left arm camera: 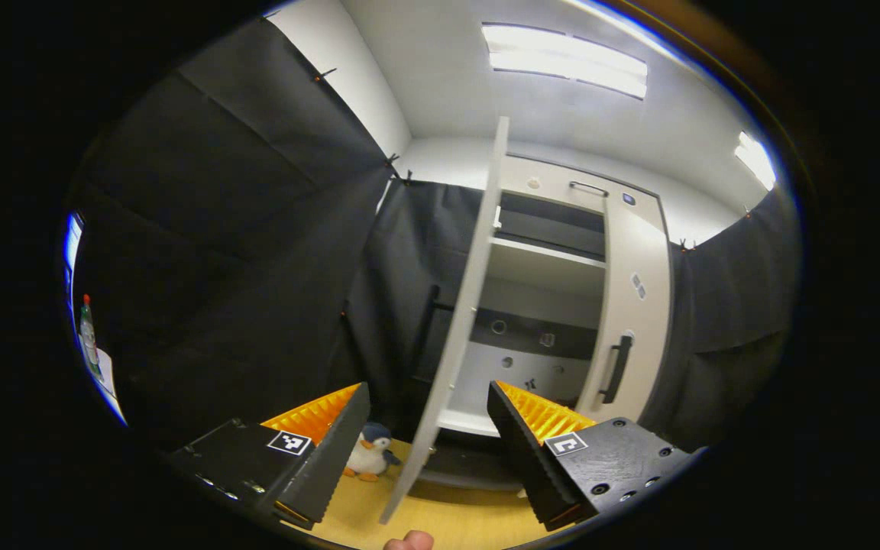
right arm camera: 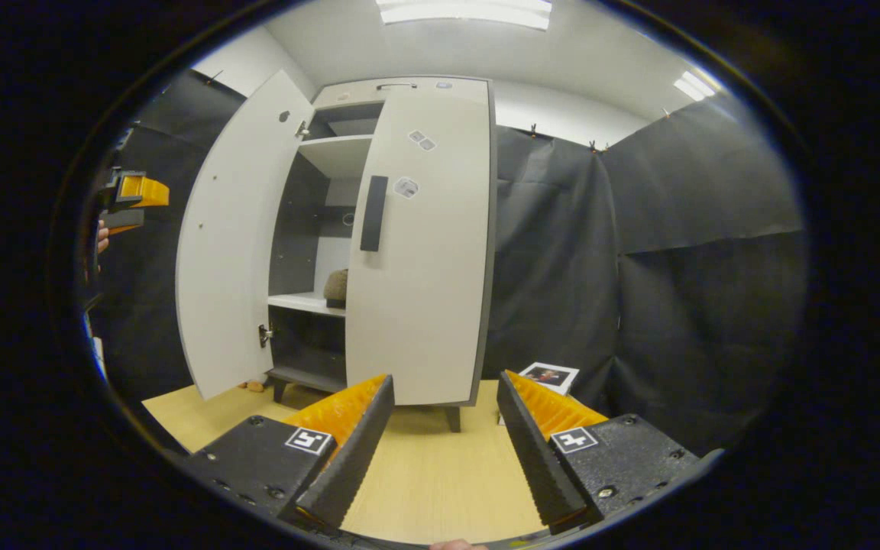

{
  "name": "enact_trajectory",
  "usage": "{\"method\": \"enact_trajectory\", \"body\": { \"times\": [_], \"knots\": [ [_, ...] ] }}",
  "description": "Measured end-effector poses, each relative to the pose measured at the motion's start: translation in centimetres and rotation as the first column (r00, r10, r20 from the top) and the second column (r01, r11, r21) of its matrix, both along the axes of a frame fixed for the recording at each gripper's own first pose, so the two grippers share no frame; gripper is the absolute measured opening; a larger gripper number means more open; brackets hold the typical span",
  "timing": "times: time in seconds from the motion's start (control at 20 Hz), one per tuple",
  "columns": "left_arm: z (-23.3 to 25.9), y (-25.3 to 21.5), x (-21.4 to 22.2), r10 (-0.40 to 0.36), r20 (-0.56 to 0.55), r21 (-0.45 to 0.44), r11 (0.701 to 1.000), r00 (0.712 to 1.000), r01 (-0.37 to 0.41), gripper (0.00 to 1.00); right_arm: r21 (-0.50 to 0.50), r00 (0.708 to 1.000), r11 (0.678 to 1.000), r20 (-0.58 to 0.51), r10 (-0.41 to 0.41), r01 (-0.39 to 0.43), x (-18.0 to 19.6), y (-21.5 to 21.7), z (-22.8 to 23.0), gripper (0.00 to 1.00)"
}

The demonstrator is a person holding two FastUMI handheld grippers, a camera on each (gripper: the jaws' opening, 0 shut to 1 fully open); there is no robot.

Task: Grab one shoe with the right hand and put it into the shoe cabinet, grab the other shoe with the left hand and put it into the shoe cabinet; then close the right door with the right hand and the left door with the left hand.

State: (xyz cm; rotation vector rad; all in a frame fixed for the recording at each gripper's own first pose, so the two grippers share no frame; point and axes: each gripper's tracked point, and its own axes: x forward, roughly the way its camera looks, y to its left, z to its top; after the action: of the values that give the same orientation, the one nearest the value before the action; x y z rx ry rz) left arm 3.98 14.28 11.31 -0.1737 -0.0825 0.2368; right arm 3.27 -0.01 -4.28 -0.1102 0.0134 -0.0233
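**Shoe cabinet: left door standing open, edge-on to the left hand-held gripper**

While the right door (right arm camera: 421,252) reads as closed or very nearly so, its face flat to the right gripper view and its dark vertical handle (right arm camera: 373,213) on the inner edge, the left door (left arm camera: 455,321) hangs swung out from the shoe cabinet (right arm camera: 402,90).

- Key relation: in the left gripper view the left door is seen almost edge-on, a tall pale slab whose long axis runs upright, passing between the two fingers and just ahead of them. The left hand-held gripper (left arm camera: 428,439) is the nearer one and, by my reading, the one the closing push falls to.
- Left hand-held gripper: fingers spread apart, nothing between them.
- Right hand-held gripper (right arm camera: 444,435): fingers spread apart, holding nothing, standing back from the cabinet front over the wooden floor (right arm camera: 440,473).
- Shoes: one rounded dark shape (right arm camera: 336,286) sits on the middle shelf (right arm camera: 304,302) behind the right door's edge, likely a shoe; the second cannot be made out.
- Surroundings: a penguin plush (left arm camera: 370,452) on the floor near the open door's foot, on its outer side; a small printed card (right arm camera: 550,375) on the floor right of the cabinet.
- Obstruction: none visible in the door's swing toward the cabinet.
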Motion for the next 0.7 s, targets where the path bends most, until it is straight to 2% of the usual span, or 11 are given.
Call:
{"method": "enact_trajectory", "body": {
  "times": [0.15,0.3,0.45,0.55,0.7],
  "knots": [
    [-0.9,3.9,1.9,0.047,-0.013,-0.022,0.999,0.999,-0.047,0.95,0.007,1.000,1.000,0.009,0.008,-0.008,0.1,0.5,0.6,0.90],
    [-1.8,6.4,4.0,0.060,-0.024,-0.056,0.997,0.998,-0.061,0.95,0.009,1.000,1.000,0.015,0.006,-0.006,0.4,0.6,1.0,0.90],
    [-3.2,7.2,6.5,0.058,-0.062,-0.049,0.997,0.996,-0.061,0.95,0.007,1.000,1.000,0.017,-0.001,0.001,0.6,0.5,1.3,0.90],
    [-3.2,7.0,7.6,0.045,-0.050,-0.054,0.997,0.998,-0.047,0.95,-0.008,1.000,1.000,0.018,-0.013,0.013,0.8,0.4,1.4,0.90],
    [-3.1,7.1,7.4,0.027,-0.042,-0.038,0.999,0.999,-0.029,0.95,-0.018,1.000,1.000,0.019,-0.012,0.012,1.2,0.6,1.7,0.90]
  ]
}}
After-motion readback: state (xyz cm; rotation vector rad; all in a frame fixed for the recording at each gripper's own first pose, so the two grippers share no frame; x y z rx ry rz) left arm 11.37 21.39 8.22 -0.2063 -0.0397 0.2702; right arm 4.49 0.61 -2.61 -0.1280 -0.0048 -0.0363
